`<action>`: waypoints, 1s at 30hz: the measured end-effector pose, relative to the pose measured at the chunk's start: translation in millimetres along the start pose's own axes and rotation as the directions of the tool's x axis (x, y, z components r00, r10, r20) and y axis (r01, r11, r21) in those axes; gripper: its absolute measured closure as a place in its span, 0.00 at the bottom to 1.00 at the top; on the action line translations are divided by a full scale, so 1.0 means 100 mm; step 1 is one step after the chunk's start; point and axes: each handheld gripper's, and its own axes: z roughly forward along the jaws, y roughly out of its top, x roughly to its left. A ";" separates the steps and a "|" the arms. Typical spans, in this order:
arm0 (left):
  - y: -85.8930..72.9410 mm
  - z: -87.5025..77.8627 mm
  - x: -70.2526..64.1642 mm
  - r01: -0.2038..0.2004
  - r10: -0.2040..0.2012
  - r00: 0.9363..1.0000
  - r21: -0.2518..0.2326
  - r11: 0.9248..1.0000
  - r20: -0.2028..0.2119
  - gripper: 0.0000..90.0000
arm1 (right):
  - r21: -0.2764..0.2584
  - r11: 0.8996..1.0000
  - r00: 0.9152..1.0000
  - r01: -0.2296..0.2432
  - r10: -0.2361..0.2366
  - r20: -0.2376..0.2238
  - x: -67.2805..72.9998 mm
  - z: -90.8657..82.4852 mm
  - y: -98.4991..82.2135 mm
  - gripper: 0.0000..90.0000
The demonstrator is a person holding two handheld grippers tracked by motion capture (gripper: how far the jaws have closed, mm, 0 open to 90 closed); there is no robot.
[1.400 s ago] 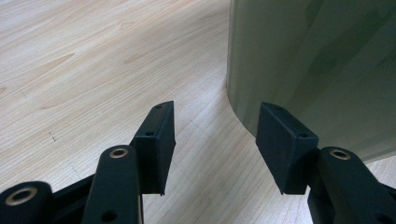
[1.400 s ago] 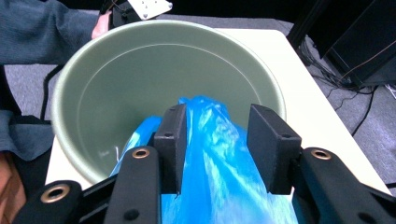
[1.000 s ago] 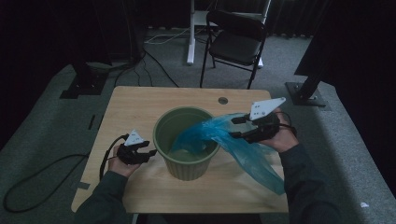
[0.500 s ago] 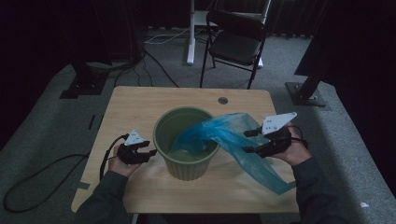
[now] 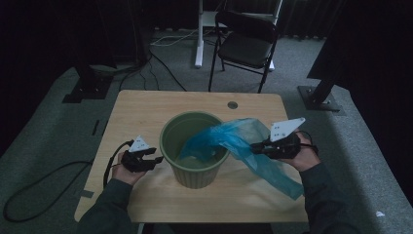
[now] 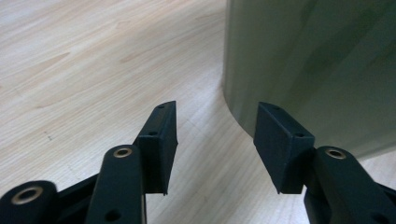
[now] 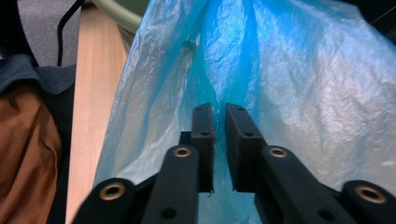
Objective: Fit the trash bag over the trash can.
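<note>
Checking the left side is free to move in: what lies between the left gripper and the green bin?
Only bare wooden table. In the left gripper view, the left gripper has open fingers, and the green bin stands just ahead.

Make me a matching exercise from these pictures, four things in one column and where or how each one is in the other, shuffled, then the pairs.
Things:
1. bin
2. bag
3. left gripper
4. chair

Places or states:
A. on the floor beyond the table
B. open, nothing between its jaws, beside the bin
C. draped over the bin's rim, pinched by the right gripper, whose jaws have just been closing on it
D. upright in the middle of the table

Pairs: 1-D, 2-C, 3-B, 4-A
</note>
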 end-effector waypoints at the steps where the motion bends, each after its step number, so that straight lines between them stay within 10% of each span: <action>1: 0.00 0.00 0.00 -0.003 0.003 1.000 0.005 1.000 0.008 0.56 | -0.004 1.000 1.000 0.001 -0.001 0.007 0.00 -0.01 0.01 0.94; 30: 0.29 -0.48 0.07 -0.017 0.027 0.996 -0.115 0.993 0.083 0.58 | -0.030 0.997 0.996 0.077 -0.076 0.045 -0.11 0.10 0.52 0.99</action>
